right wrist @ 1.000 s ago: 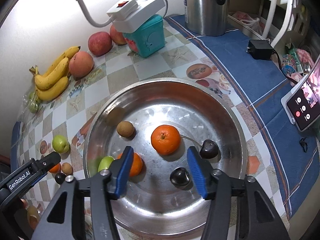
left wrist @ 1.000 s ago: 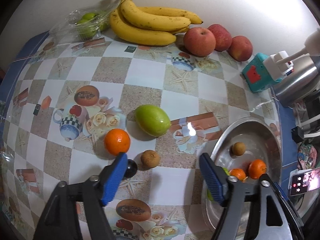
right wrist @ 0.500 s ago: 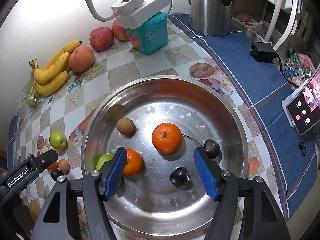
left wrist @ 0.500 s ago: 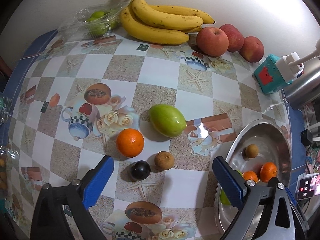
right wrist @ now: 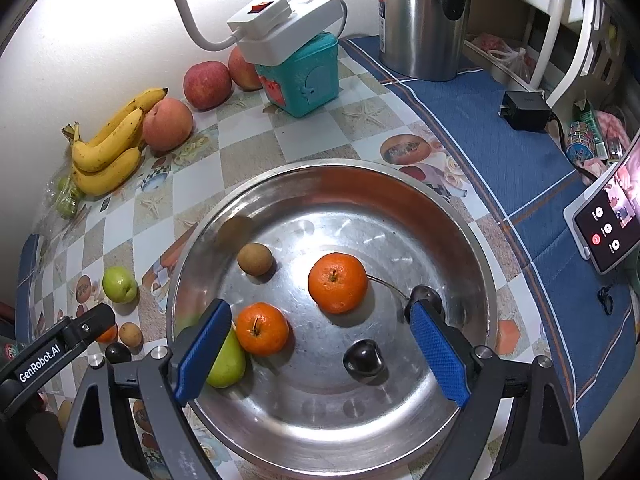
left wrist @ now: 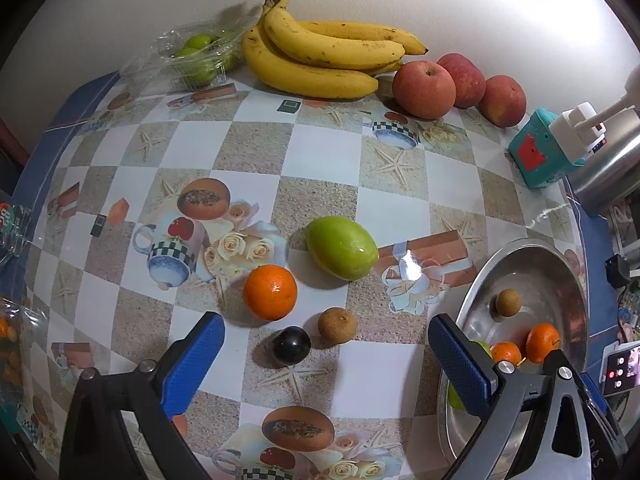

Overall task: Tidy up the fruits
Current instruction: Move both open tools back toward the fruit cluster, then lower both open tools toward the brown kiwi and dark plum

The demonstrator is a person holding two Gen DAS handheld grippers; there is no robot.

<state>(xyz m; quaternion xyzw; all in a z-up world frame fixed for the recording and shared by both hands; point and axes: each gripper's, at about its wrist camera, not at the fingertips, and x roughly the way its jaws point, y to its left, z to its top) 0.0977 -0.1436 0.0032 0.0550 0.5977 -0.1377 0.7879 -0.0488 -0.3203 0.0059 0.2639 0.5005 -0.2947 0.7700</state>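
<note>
My left gripper (left wrist: 325, 330) hangs over the patterned table, its jaws opening, pads touching nothing. Below and between its fingers lie a dark plum (left wrist: 291, 346) and a small brown fruit (left wrist: 337, 325). Just beyond them are an orange (left wrist: 271, 297) and a green fruit (left wrist: 341, 253). My right gripper (right wrist: 318, 314) hovers over the steel bowl (right wrist: 320, 168), jaws opening and empty. In the bowl lie a large orange (right wrist: 338, 282), a smaller orange (right wrist: 262, 328), a green fruit (right wrist: 226, 360), a brown fruit (right wrist: 255, 258) and a dark plum (right wrist: 363, 360). A second dark fruit (right wrist: 426, 294) is half hidden behind the right finger.
Bananas (left wrist: 320, 60), three apples (left wrist: 424, 84) and a clear box of green fruit (left wrist: 196, 56) line the back wall. A teal box (right wrist: 300, 80) carries a power strip, with a steel kettle (right wrist: 424, 20) beside it. A phone (right wrist: 604, 224) stands right of the bowl.
Both grippers' jaws have spread much wider. The left finger that stood against the dark plum is now clear of it. The fruits have stayed where they lay.
</note>
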